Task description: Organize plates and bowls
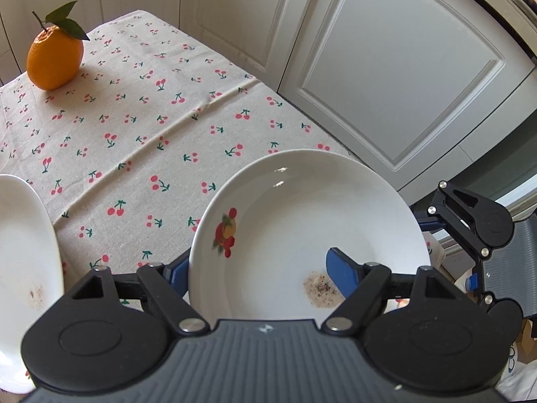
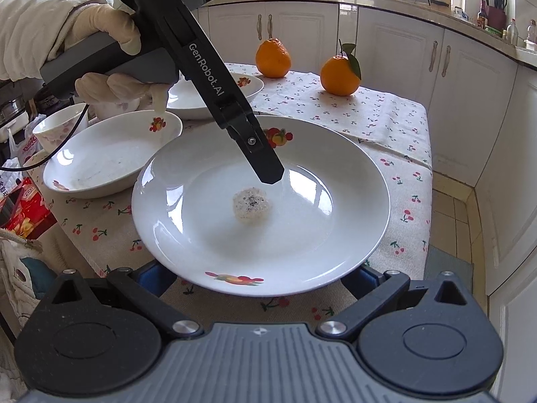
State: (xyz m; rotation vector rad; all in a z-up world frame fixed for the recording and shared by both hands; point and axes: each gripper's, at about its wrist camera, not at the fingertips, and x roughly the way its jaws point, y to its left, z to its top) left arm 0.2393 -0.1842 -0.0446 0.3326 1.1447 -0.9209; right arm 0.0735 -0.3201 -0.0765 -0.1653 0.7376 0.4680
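Note:
A white plate (image 2: 302, 235) with fruit prints and a patch of crumbs (image 2: 251, 206) is over the cherry-print tablecloth (image 2: 386, 117) near its front edge. My left gripper (image 2: 270, 173) comes down from the upper left and is shut on the plate's far rim, one finger inside the dish and the other hidden beneath. In the left wrist view the same plate (image 1: 302, 208) sits pinched in the left gripper (image 1: 258, 262). My right gripper (image 2: 255, 278) is open, its blue fingers (image 2: 154, 277) spread wide under the plate's near rim. Its tips are hidden.
A second fruit-print plate (image 2: 110, 154) lies left of the held one, a third (image 2: 214, 97) behind it, and a bowl (image 2: 57, 127) at far left. Two oranges (image 2: 339, 74) stand at the back. A gloved hand (image 2: 100, 33) holds the left tool. Cabinets (image 2: 470, 117) flank the table.

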